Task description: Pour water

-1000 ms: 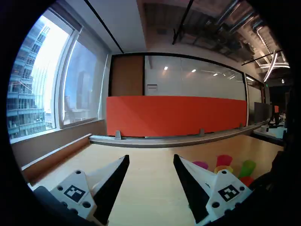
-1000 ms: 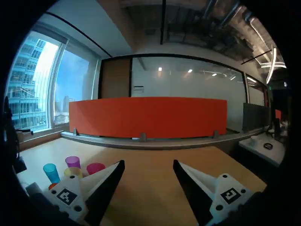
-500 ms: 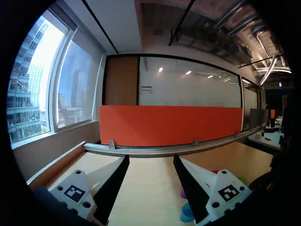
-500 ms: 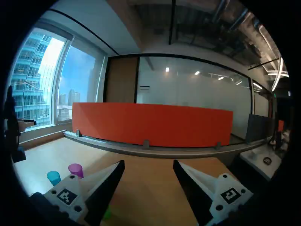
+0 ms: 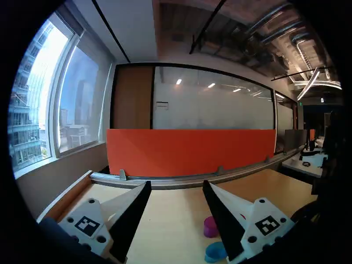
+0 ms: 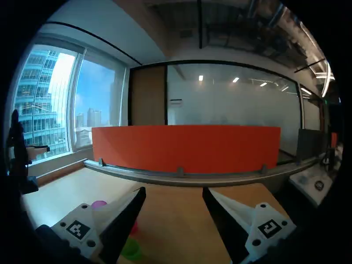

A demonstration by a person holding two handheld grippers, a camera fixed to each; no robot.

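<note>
Left gripper (image 5: 176, 185): fingers spread wide, nothing between them, just bare wooden desk (image 5: 176, 229) in the gap. It is held level and aimed across the room at the orange divider (image 5: 189, 152), so it reads as an approach pose and not a grasp. The task's things sit low and right in the left gripper view: a purple cup (image 5: 210, 226) upright on the desk, and a blue cup (image 5: 214, 252) nearer the camera, both partly hidden by the inner edge of the gripper's right-hand finger. Neither touches a finger. Cups are off-axis, so likely the gripper needs to swing right and tip down before closing. Window (image 5: 66, 119) is on the left and the light is fine. Right gripper (image 6: 174, 191): also spread apart and empty, with desk (image 6: 176, 237) between the tips. In the right gripper view the cups lie low and left: the purple cup (image 6: 99, 204) rim peeks over the left-hand finger, a pink cup (image 6: 133, 228) and a green cup (image 6: 130, 249) sit just beside that finger's inner edge, close together. The cluster seems to lie between the two grippers, probably so each can take one cup. Cannot tell which cup holds water; contents are hidden at this angle. Pour not yet started.
</note>
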